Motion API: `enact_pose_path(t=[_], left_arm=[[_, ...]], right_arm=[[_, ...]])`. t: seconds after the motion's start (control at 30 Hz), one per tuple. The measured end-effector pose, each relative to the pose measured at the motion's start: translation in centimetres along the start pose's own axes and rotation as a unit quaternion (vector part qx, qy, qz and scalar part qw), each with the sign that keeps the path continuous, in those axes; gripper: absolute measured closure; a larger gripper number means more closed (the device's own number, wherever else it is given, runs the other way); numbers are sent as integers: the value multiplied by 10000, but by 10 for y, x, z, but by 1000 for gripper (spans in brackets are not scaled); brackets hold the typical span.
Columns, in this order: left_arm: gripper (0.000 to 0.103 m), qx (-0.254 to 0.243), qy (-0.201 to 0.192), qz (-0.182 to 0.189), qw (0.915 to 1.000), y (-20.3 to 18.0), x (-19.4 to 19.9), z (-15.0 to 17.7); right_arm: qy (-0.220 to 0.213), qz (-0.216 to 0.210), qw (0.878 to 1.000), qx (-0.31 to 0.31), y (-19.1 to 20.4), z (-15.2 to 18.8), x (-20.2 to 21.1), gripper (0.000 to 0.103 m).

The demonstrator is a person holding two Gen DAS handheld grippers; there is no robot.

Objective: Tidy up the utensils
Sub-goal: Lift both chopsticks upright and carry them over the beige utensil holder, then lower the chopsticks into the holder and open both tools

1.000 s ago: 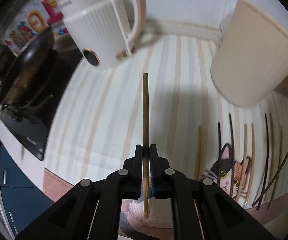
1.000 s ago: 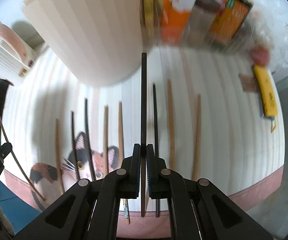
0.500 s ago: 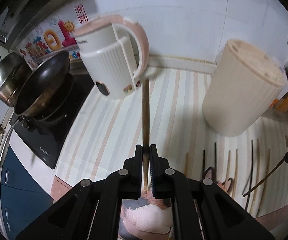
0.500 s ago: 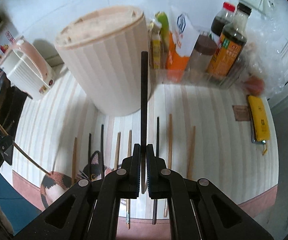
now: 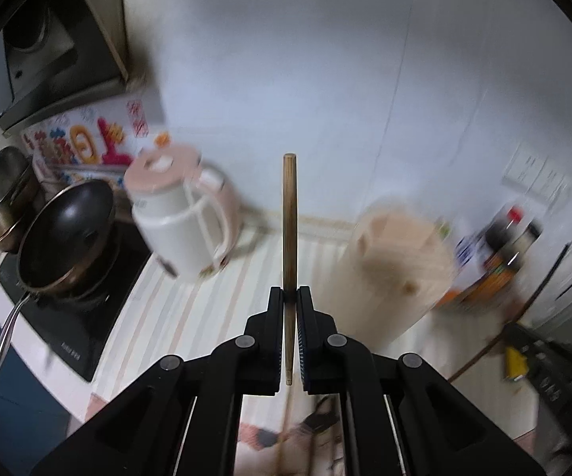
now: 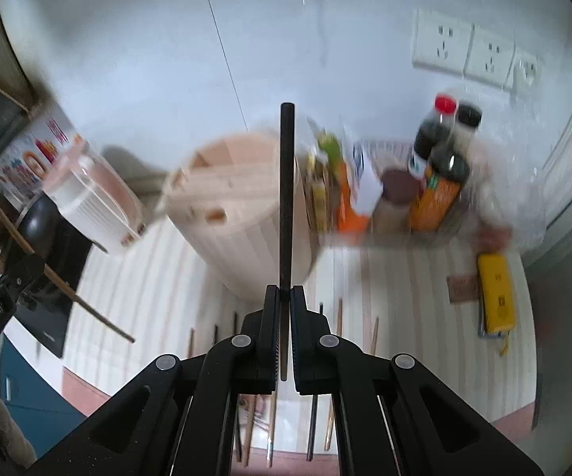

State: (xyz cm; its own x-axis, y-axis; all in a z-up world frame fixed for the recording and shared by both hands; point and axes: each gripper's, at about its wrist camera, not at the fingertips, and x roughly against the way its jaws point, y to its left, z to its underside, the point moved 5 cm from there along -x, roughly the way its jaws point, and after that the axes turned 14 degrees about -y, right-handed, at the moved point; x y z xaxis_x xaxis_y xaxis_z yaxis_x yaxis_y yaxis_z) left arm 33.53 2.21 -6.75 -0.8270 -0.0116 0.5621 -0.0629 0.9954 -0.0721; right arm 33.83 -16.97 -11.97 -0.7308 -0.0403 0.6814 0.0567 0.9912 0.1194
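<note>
Two sticks held: one in each gripper, so both can be put away in one go, I think.
Left gripper (image 5: 290, 297): jaws pinched tight on a light wooden chopstick (image 5: 289, 218), near its thin end, so the thick end sticks up in the middle of the frame.
Right gripper (image 6: 284, 295): jaws pinched tight on a black chopstick (image 6: 286, 198), which also points straight up the middle of the frame.
Why held low: a long free end may be easier to aim into a hole.
Holder (image 6: 242, 202): a tall cream tub with slots in its lid, just left of the black chopstick in the right wrist view. It looks like the home for the sticks.
Sticks left over: more chopsticks (image 6: 373, 337) lie side by side on the striped mat (image 6: 404, 277), low in the frame, ready to be picked one by one.
Kettle (image 5: 182, 222): left of the middle, beside the black pan (image 5: 67, 234), out of the way.
Bottles (image 6: 440, 166): upper right, by the wall.
Blur: both views are smeared, so small parts are hard to see.
</note>
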Motion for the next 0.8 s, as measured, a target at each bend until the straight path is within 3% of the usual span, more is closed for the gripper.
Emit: enact_pose_path(t=[0.17, 0.37, 0.6, 0.8], left_arm=[[99, 290, -275, 437, 9982, -14, 10, -55], [99, 542, -342, 813, 9946, -31, -7, -101], [99, 661, -281, 962, 9928, -51, -54, -126], [99, 736, -68, 810, 9940, -60, -103, -125]], right_arm=[[-358, -172, 9992, 18, 3, -57, 23, 98], [-736, -196, 9971, 21, 3, -125, 27, 98], [-939, -168, 9953, -159, -2, -173, -4, 98], [-802, -200, 9961, -301, -3, -184, -44, 98]])
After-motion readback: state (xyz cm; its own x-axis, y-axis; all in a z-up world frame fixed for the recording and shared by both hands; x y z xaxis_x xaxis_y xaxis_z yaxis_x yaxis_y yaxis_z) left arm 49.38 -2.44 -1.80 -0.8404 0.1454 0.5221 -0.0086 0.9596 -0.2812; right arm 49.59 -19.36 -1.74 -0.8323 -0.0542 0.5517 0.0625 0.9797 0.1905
